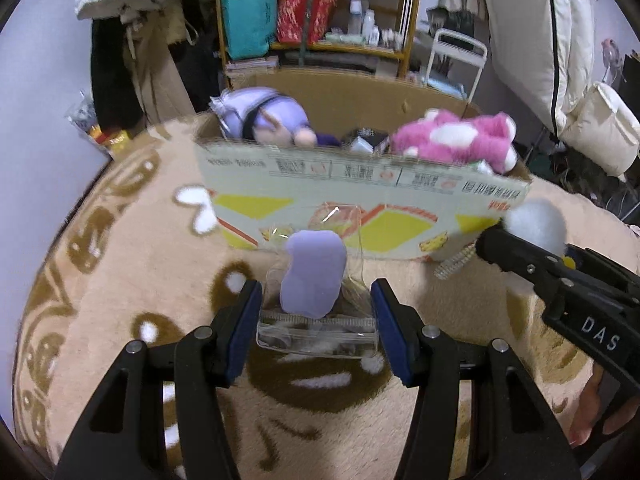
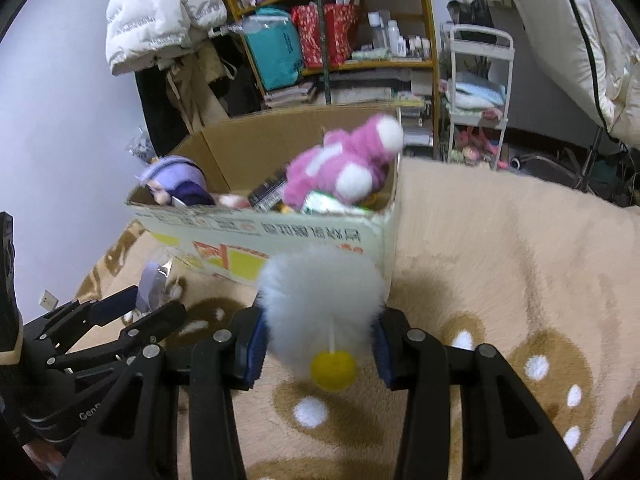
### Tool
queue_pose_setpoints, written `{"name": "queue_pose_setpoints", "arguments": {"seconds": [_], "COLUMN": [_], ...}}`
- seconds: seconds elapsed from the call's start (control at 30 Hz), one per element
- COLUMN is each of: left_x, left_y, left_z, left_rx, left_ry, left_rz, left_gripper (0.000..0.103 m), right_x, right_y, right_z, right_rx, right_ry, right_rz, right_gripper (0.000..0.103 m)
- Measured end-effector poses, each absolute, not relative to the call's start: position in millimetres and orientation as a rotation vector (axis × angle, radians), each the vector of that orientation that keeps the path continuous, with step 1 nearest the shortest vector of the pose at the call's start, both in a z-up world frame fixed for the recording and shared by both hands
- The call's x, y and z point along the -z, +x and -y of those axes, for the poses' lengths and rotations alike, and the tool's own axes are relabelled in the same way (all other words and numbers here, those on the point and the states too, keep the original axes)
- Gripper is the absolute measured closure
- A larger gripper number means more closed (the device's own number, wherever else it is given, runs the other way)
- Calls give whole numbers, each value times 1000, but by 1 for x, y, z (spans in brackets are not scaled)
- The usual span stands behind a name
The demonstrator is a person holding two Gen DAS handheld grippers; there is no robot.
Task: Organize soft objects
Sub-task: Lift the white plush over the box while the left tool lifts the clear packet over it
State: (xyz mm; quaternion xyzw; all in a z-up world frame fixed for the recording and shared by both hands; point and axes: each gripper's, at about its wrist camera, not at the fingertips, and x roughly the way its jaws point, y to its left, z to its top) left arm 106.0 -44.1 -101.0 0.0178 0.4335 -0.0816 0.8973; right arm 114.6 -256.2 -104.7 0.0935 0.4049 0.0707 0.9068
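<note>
My left gripper point(image 1: 316, 312) is shut on a clear zip bag point(image 1: 318, 330) that holds a lilac sponge point(image 1: 314, 276), held above the blanket in front of a cardboard box point(image 1: 360, 216). My right gripper point(image 2: 318, 344) is shut on a white fluffy ball point(image 2: 320, 288) with a small yellow ball point(image 2: 333, 365) on it, just before the box's near wall point(image 2: 260, 236). The box holds a pink and white plush point(image 1: 452, 142) and a purple-hatted doll point(image 1: 266, 118). The right gripper also shows in the left wrist view point(image 1: 496, 248), with the white ball point(image 1: 536, 224).
A beige blanket point(image 1: 120, 280) with brown and white patterns covers the surface. Behind the box stand a wooden shelf point(image 1: 316, 12), hanging coats point(image 2: 160, 24) and a white cart point(image 2: 476, 92). Other small items lie in the box.
</note>
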Motion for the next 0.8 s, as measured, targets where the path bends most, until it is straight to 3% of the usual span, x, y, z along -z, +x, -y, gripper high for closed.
{"name": "queue_pose_setpoints", "arguments": {"seconds": [0.47,0.8], "left_x": [27,-4], "left_y": [59,56], "left_z": [45,44], "left_rx": [103,109], "left_ry": [133,182], "left_rz": [-517,-411], "left_gripper": [48,48], "right_x": [41,10], "right_y": [88,91], "right_z": [255,255], "right_rx": [-162,-188], "right_ry": [169,190], "right_rz": [-652,-556], "right_gripper": [57,57]}}
